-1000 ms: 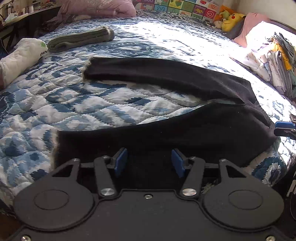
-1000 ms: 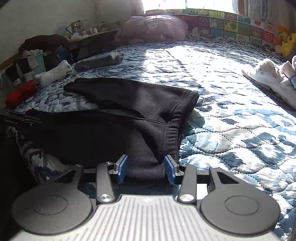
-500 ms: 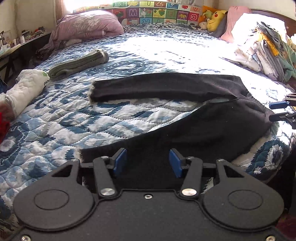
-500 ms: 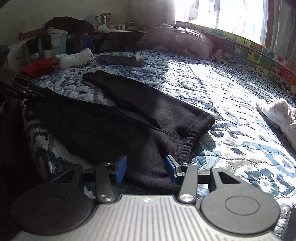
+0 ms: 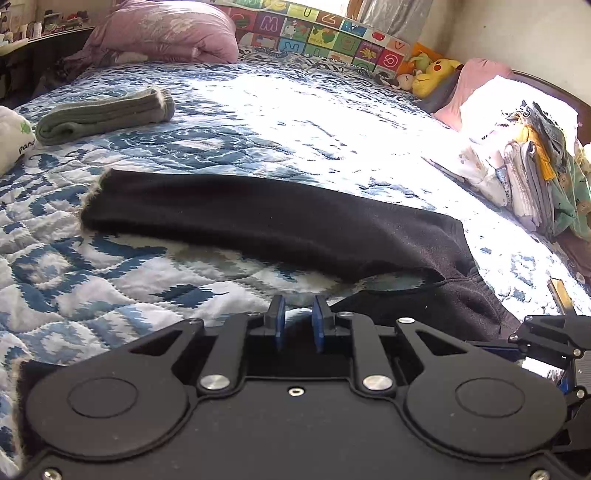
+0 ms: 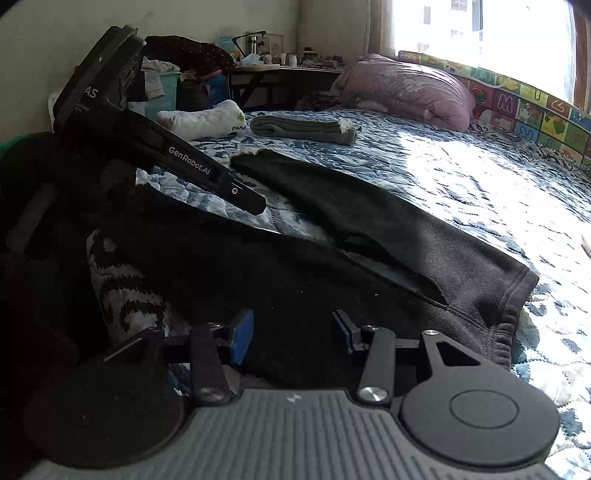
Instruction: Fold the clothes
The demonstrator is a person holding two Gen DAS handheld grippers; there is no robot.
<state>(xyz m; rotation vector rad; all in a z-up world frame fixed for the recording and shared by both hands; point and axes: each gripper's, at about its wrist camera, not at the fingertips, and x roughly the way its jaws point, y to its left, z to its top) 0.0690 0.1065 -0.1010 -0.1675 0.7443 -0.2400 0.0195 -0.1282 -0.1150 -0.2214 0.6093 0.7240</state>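
Observation:
Black trousers (image 5: 277, 221) lie spread on the blue-and-white quilt (image 5: 110, 288). The far leg stretches left, and the near leg runs along the bed's front edge under both grippers. My left gripper (image 5: 298, 321) sits at the near leg's upper edge, its blue pads drawn close together with dark fabric between them. In the right wrist view the left gripper (image 6: 258, 206) tips down onto that edge of the trousers (image 6: 369, 221). My right gripper (image 6: 291, 328) hangs open just over the seat of the trousers, near the waistband (image 6: 513, 295). Its black body shows low at the right in the left wrist view.
A folded grey garment (image 5: 107, 114) and a white rolled bundle (image 5: 11, 144) lie at the far left. A pink duvet (image 5: 162, 33) sits at the head of the bed. A stack of folded clothes (image 5: 524, 177) and a yellow plush toy (image 5: 432, 74) are at the right. A cluttered desk (image 6: 258, 62) stands beyond the bed.
The left gripper's jaws have closed from wide open to a narrow gap at the near leg's edge. The right gripper has swung left and stays open.

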